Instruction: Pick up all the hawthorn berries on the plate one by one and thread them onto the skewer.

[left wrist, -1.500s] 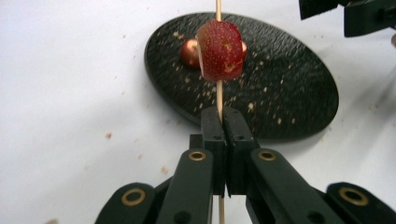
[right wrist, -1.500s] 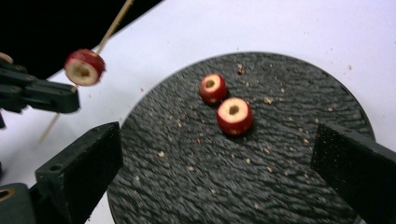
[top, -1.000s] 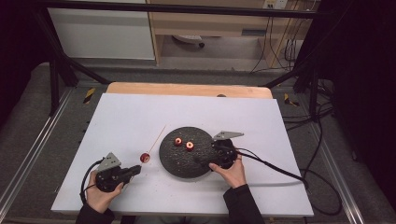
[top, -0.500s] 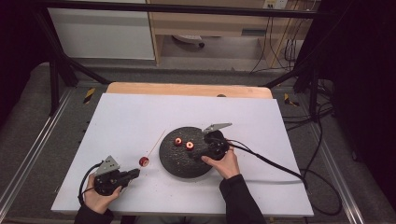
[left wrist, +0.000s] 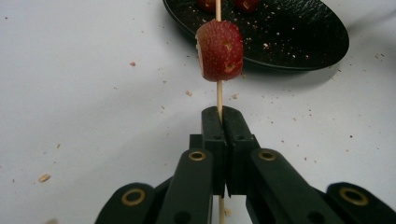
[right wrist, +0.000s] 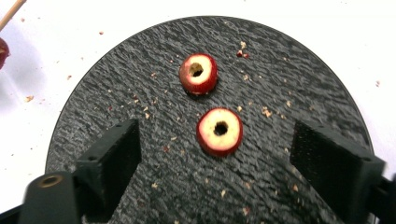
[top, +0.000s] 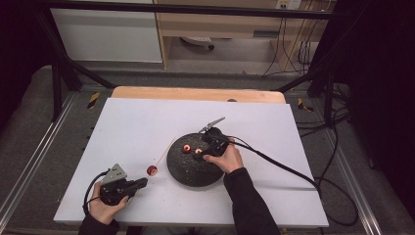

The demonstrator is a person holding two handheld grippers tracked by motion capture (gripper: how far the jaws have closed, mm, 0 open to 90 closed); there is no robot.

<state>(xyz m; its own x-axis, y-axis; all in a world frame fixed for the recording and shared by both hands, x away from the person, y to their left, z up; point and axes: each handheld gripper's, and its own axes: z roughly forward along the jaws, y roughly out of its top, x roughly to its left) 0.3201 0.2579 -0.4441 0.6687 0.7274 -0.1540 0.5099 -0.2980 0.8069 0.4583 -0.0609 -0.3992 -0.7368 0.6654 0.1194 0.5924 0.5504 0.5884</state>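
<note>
We see the left tongs (left wrist: 219,122) pressed together on a thin wooden skewer (left wrist: 218,95), which runs straight out from between the jaws toward the black plate (left wrist: 299,32). 1 red fruit piece (left wrist: 220,50) is threaded on the skewer a little way beyond the jaw tips, hanging above the white counter (left wrist: 79,93) just short of the plate's near rim. From the high view, the left tongs (top: 143,182) sit near the front left of the counter (top: 137,122), the threaded piece (top: 152,170) shows as a small red spot just left of the plate (top: 188,171), and the skewer (top: 165,151) slants on past it toward the plate's upper left edge.

The right tongs (right wrist: 215,149) hang over the plate (right wrist: 140,60) with their jaws apart; they have just been closing in. 2 cored red rings lie flat on the plate: the nearer ring (right wrist: 219,130) sits between the 2 jaws with clear gaps on both sides, untouched by either pad, and the farther ring (right wrist: 198,73) lies just beyond it, apart from it. Crumbs are scattered over the plate and the counter around it. In the high view the right tongs (top: 208,147) are above the plate's upper right part, with the 2 rings (top: 192,149) just to their left.
</note>
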